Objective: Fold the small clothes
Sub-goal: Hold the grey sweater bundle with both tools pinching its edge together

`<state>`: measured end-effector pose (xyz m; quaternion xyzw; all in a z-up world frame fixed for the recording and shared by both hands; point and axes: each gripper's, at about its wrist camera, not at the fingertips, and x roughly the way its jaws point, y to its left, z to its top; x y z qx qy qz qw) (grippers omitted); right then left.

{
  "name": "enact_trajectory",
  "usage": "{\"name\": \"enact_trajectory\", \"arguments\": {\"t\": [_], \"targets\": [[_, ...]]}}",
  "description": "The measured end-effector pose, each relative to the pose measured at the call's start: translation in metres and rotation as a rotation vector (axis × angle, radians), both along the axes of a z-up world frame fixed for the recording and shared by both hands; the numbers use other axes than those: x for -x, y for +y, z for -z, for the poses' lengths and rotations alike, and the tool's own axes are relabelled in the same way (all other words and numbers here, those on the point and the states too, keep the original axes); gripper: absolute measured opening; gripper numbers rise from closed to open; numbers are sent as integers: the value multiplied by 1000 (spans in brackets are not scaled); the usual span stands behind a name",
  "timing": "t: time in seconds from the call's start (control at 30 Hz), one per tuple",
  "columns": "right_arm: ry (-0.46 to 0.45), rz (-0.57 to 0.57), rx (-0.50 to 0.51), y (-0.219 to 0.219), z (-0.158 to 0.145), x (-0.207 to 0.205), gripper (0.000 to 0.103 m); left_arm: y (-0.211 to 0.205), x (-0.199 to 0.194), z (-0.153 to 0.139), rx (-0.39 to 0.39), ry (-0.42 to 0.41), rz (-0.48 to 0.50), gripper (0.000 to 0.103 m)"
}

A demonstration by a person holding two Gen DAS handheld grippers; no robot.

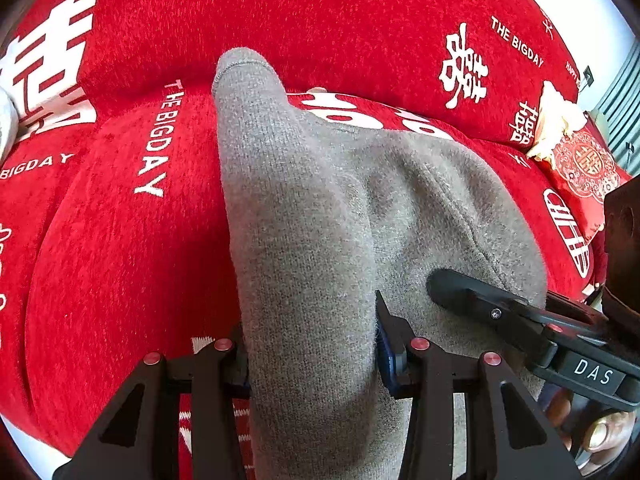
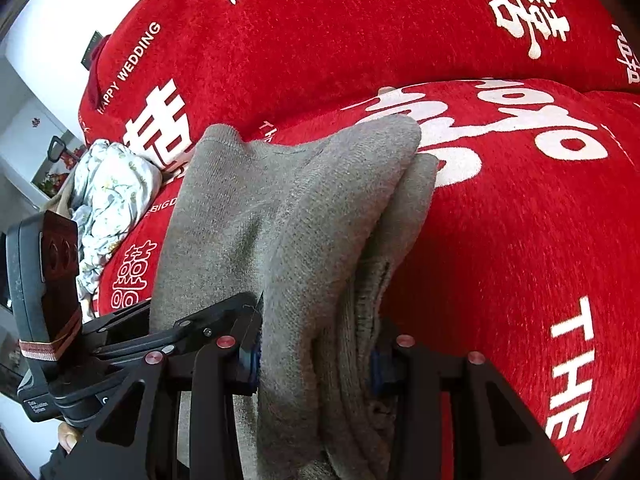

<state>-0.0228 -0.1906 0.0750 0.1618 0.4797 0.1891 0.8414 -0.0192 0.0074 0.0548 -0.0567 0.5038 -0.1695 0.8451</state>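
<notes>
We see both claws clenched on the grey knit garment (image 1: 320,216) over the red sofa cover (image 1: 120,240) — left gripper (image 1: 312,344), right gripper (image 2: 316,356) — fingertips buried in folds.

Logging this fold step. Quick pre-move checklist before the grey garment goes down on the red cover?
1. Left tool clamped on the grey knit garment: ok.
2. Right tool clamped on the garment's stacked layers: ok.
3. Fold edges aligned: cannot tell, the top layer's corner overhangs the lower one in the right wrist view.
4. Tools apart from each other: ok, close but not touching.
5. Red cover beyond the garment bare: ok.
6. Floral cloth lies off to the left, apart: ok.
</notes>
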Motion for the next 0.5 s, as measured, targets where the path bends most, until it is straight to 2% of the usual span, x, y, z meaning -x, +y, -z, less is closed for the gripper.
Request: {"name": "enact_trajectory", "arguments": {"t": [0.5], "targets": [[-35, -25, -22, 0, 1, 25, 42, 9, 31, -1, 5, -54, 14, 46]]}}
